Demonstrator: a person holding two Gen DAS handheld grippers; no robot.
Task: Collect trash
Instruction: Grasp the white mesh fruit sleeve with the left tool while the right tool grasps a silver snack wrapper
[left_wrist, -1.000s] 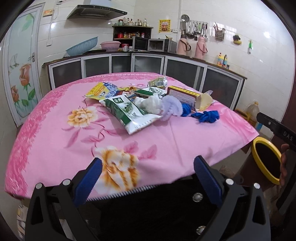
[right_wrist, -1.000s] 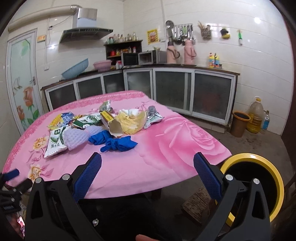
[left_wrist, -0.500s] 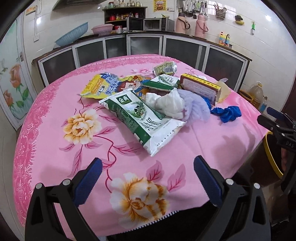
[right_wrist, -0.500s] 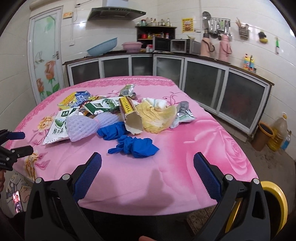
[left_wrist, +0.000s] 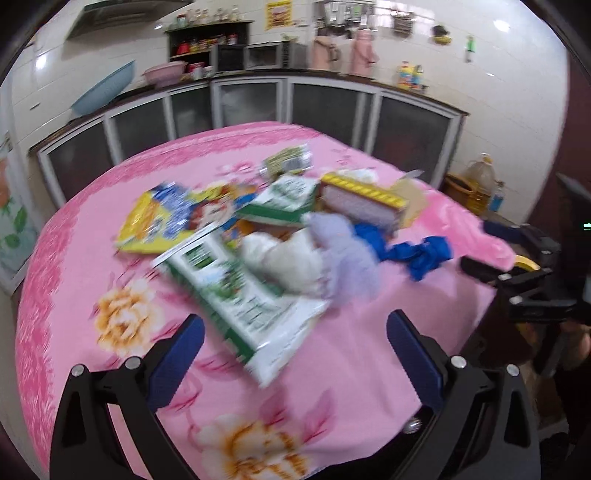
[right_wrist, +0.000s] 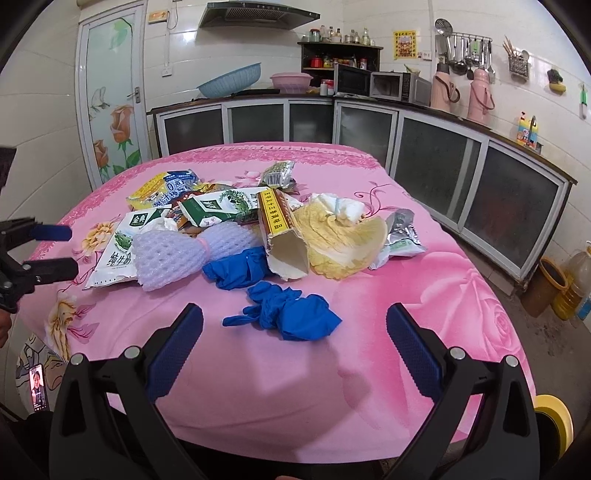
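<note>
The left wrist view is motion-blurred: print on the green-white bag (left_wrist: 243, 295) is unreadable. At 5 o'clock in the right wrist view, the yellow-rimmed bin (right_wrist: 554, 421) is mostly hidden. The cardboard box (right_wrist: 282, 236) partly covers what is perhaps a cabbage leaf (right_wrist: 343, 240).

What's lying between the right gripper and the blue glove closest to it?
Nothing: in the right wrist view only bare pink tablecloth lies between the open right gripper and the blue glove.
</note>
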